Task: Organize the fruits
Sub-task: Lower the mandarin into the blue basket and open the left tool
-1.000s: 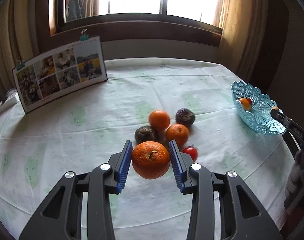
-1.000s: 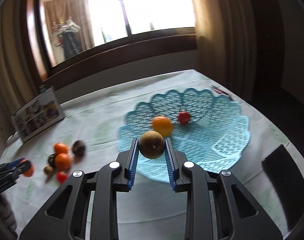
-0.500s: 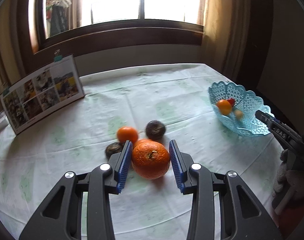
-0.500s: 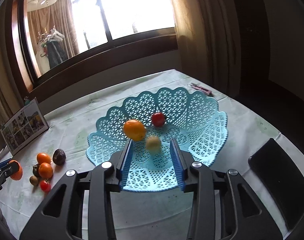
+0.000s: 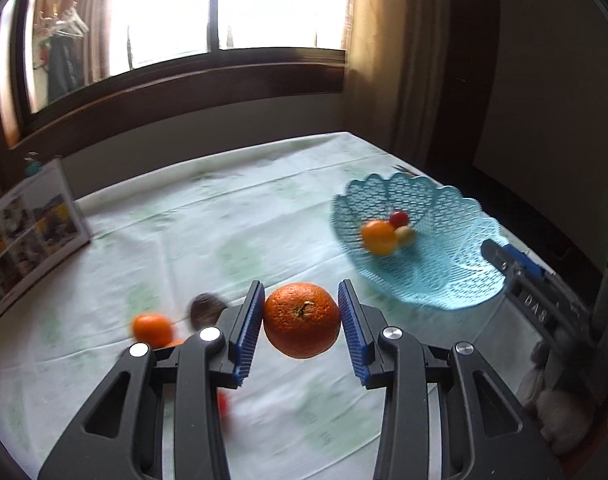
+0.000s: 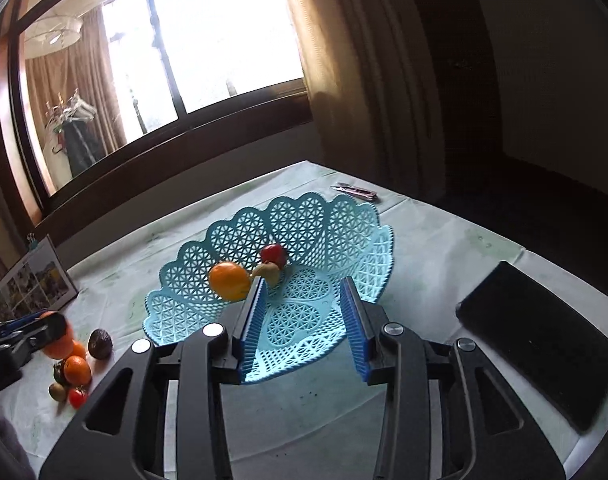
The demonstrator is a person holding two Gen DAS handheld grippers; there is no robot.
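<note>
My left gripper [image 5: 301, 292] is shut on a large orange [image 5: 302, 320], held above the tablecloth a little left of the blue lattice basket [image 5: 443, 280]. In the right wrist view that gripper [image 6: 44, 328] and its orange [image 6: 60, 346] show at the left edge. My right gripper [image 6: 303, 284] is open with nothing between its blue pads, over the basket's [image 6: 343, 220] near rim. An orange [image 6: 228, 286], a red tomato [image 6: 274, 254] and a brownish kiwi [image 6: 270, 272] lie in the basket. On the cloth remain a small orange [image 6: 76, 369], a dark fruit [image 6: 100, 344] and a tomato [image 6: 76, 398].
A photo board [image 5: 28, 236] stands at the table's far left. A flat black object [image 6: 539, 360] lies at the right of the basket, near the table edge. A pink packet [image 6: 355, 191] lies behind the basket. Window and curtains back the table.
My left gripper has carried the large orange away from the fruit pile towards the basket. My right gripper has opened, and the kiwi it held now lies in the basket.
</note>
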